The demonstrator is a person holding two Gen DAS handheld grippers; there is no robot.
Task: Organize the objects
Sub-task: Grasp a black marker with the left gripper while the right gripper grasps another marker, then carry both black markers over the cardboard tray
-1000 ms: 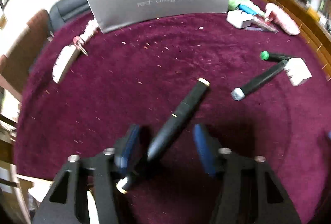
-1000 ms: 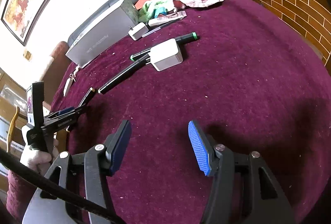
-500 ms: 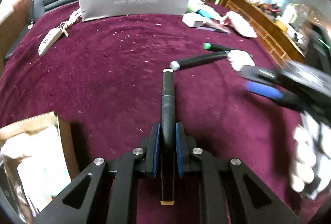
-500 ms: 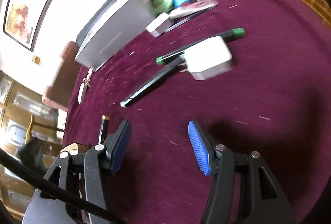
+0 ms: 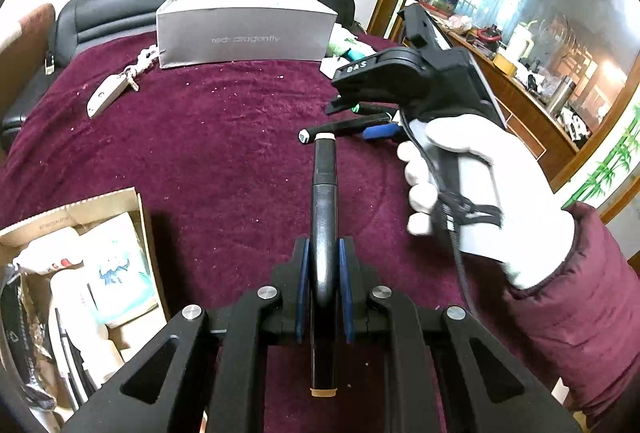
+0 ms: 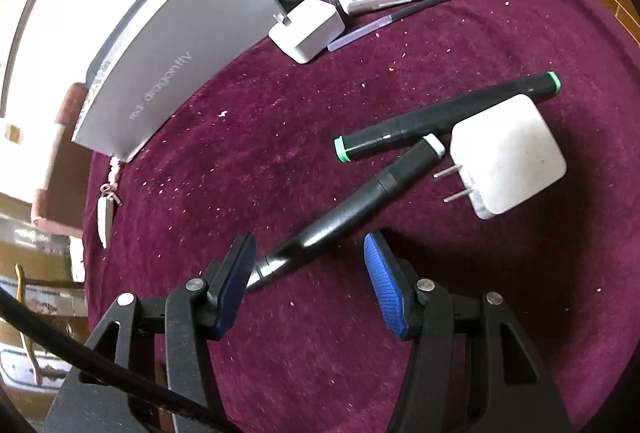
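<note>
My left gripper [image 5: 323, 257] is shut on a black marker [image 5: 324, 201] with pale end caps, held lengthwise above the maroon cloth [image 5: 224, 137]. My right gripper [image 6: 310, 253] is open, its blue pads [image 6: 382, 273] on either side of the near end of a black white-capped marker [image 6: 348, 213] lying on the cloth. A green-capped marker [image 6: 444, 115] lies just beyond, next to a white plug adapter [image 6: 508, 157]. In the left wrist view the right gripper's body [image 5: 400, 81] and white-gloved hand hover over those markers.
A grey box [image 5: 244, 29] stands at the back, also in the right wrist view [image 6: 176, 53]. A key fob [image 5: 106, 95] lies at the left. An open cardboard box [image 5: 80, 253] of packets sits near left. A white charger [image 6: 308, 29], tube, cloths lie behind.
My left gripper has closed on the black marker and lifted it toward the cardboard box side. My right gripper has moved in over the white-capped marker, still open.
</note>
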